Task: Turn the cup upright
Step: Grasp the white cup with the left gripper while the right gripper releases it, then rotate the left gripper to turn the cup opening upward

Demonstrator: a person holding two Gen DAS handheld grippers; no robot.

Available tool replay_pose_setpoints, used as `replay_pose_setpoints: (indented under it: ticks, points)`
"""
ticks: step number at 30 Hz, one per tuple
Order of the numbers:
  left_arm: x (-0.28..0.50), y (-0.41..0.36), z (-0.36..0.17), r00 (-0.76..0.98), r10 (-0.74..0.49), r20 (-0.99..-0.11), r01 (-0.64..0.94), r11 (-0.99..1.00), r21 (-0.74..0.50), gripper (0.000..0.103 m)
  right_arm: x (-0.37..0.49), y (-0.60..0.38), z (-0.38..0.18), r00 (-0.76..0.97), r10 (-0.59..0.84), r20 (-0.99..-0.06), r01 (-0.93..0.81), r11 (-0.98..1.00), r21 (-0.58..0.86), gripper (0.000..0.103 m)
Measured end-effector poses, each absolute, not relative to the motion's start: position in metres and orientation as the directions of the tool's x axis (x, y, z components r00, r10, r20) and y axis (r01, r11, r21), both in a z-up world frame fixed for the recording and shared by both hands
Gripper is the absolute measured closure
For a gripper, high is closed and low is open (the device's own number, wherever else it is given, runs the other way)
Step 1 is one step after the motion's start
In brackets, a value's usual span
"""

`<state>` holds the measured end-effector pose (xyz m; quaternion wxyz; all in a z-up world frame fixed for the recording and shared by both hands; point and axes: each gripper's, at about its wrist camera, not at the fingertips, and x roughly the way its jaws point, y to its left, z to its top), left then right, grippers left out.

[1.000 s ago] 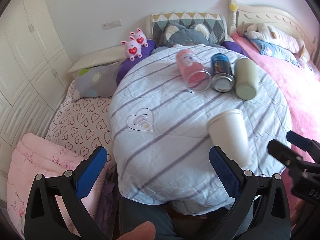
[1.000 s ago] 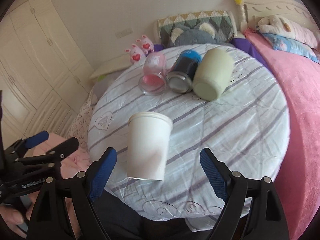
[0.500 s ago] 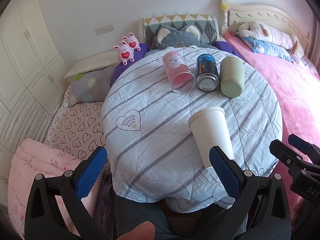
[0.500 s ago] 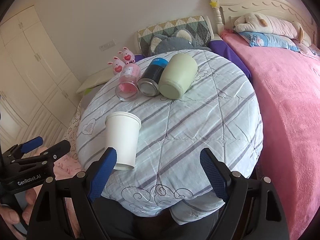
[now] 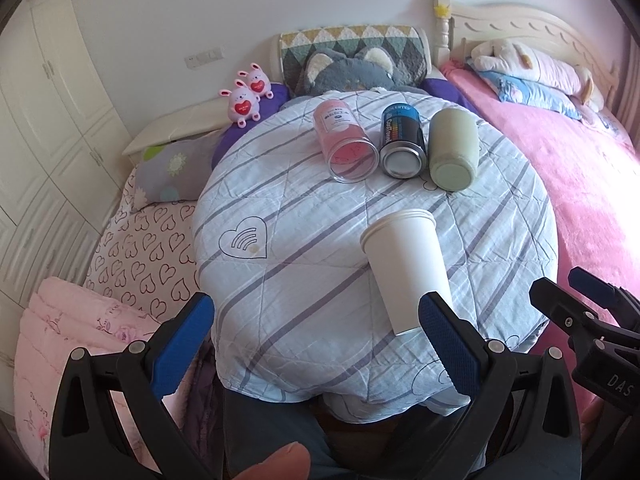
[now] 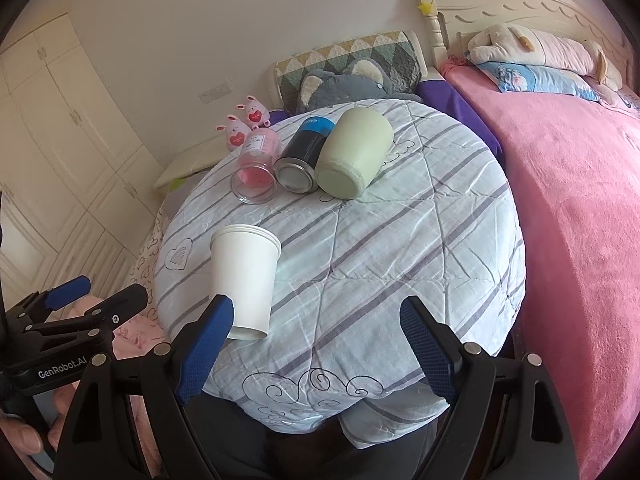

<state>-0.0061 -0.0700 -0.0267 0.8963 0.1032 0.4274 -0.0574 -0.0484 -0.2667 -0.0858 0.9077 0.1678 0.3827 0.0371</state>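
Holding both grippers over the near edge of the round table (image 5: 280,280), we have the left gripper (image 5: 316,344) spread wide with nothing between its 2 blue pads, and the right gripper (image 6: 316,344) equally wide and empty. Neither touches anything, though the white paper cup (image 6: 244,280) shows just beyond 1 fingertip in each view. We count 4 containers on the striped cloth: 1 white paper cup (image 5: 406,268) lying on its side near the front edge with its rim pointing away from us, plus a row of 3 farther back, also on their sides: 1 pink jar (image 5: 346,146), 1 dark can (image 5: 402,142) and 1 green cup (image 5: 454,150). The white cup is plain, tapered and apparently several nested.
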Motion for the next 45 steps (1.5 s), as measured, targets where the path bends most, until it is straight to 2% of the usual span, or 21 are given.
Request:
replay_pose_setpoints:
  ticks: [11,27,39,44,45]
  points:
    - [0.002,-0.093,-0.038,0.589,-0.013,-0.808,0.196,0.972,0.128,0.0,-0.046,-0.283,-0.098,0.695,0.217,-0.686,0.068,0.93,0.362,0.017]
    - [0.054,-0.134,-0.083,0.463,0.0,-0.886,0.161,0.983,0.085,0.0,-0.016,-0.334,-0.123,0.666,0.227,-0.711,0.107,0.914,0.392,0.017]
    - [0.096,-0.129,-0.116,0.344,-0.06,-0.937,0.083,0.996,-0.033,0.001,0.016,-0.34,-0.141,0.627,0.245,-0.74,0.114,0.91,0.398,0.017]
    - [0.102,-0.125,-0.122,0.314,-0.087,-0.945,0.073,0.995,-0.068,0.018,0.019,-0.34,-0.142,0.624,0.241,-0.743,0.115,0.913,0.392,0.017]
    - [0.102,-0.126,-0.122,0.317,-0.087,-0.945,0.081,0.995,-0.064,0.024,0.019,-0.339,-0.142,0.623,0.24,-0.745,0.115,0.913,0.391,0.017]
